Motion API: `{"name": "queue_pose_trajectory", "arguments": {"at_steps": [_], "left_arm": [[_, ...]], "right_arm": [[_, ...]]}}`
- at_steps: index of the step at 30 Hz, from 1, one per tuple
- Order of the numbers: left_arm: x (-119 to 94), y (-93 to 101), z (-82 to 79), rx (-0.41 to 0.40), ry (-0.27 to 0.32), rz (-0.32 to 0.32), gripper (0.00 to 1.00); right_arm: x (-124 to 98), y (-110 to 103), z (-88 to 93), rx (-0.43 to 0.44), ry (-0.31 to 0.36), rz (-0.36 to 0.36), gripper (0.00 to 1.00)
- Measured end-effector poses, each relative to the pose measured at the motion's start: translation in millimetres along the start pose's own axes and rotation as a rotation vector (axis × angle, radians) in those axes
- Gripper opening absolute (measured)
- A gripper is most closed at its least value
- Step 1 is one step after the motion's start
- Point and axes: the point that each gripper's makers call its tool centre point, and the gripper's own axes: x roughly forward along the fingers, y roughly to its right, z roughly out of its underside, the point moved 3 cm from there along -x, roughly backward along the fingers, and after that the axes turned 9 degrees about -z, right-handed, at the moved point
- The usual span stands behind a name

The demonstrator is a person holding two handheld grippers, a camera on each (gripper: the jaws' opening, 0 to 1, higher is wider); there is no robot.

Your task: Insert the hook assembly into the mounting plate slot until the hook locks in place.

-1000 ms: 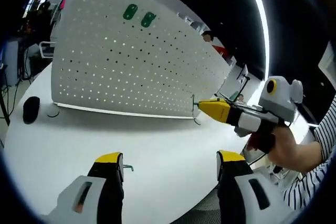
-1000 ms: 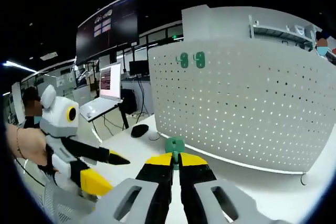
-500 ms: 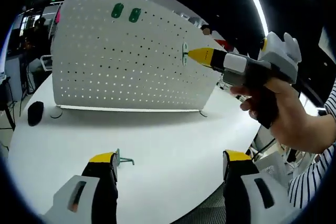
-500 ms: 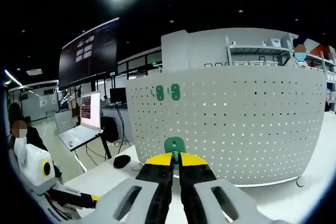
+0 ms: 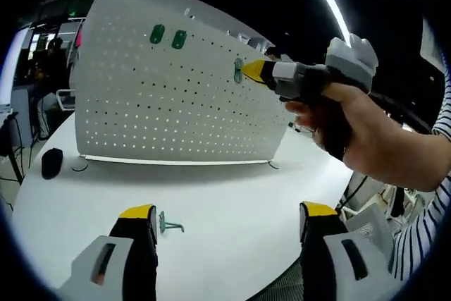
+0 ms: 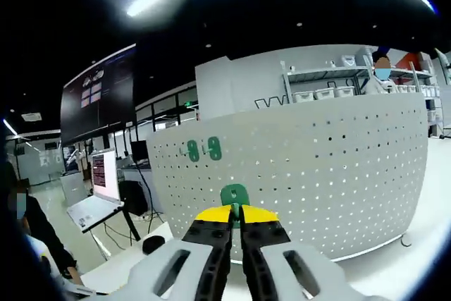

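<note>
A white perforated mounting plate (image 5: pixel 176 96) stands upright on the white table (image 5: pixel 232 195). Two green hooks (image 5: pixel 168 36) hang near its top left. In the left gripper view my right gripper (image 5: pixel 248 71), held in a hand, hovers high in front of the plate, shut on a green hook assembly (image 5: pixel 238 70) just off the plate's face. A second green hook (image 5: pixel 169 225) lies on the table beside my left gripper (image 5: pixel 225 220), whose jaws stand open and hold nothing. In the right gripper view my right gripper (image 6: pixel 235 211) pinches the green hook assembly (image 6: pixel 235 194), facing the plate (image 6: pixel 324 181) and its two mounted hooks (image 6: pixel 204 149).
A black mouse (image 5: pixel 51 162) and a cable lie on the table left of the plate. A small wire foot (image 5: pixel 272 165) props the plate's right end. An open laptop (image 6: pixel 95 199) stands on a desk at the left. Shelving with bins (image 6: pixel 317 93) rises behind the plate.
My right gripper has risen from table height and moved left toward the plate's upper part, carrying the green hook assembly. My left gripper stays open and low.
</note>
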Motion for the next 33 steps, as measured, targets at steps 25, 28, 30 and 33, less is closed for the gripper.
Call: {"name": "queue_pose_trajectory", "arguments": {"at_steps": [25, 28, 30, 33], "left_arm": [[-2, -7.4, 3.1, 0.033, 0.024, -0.027, 0.91], [-2, -8.8, 3.1, 0.021, 0.025, -0.029, 0.91], [-3, -9.0, 2.5, 0.006, 0.029, -0.020, 0.91], [-4, -12.4, 1.5, -0.002, 0.038, -0.032, 0.90]], "right_arm": [[73, 10, -32.7, 0.004, 0.103, 0.119, 0.01], [80, 11, -35.4, 0.006, 0.111, 0.127, 0.01], [87, 9, -37.8, 0.011, 0.117, 0.128, 0.01], [97, 7, -41.4, 0.005, 0.129, 0.131, 0.01]]}}
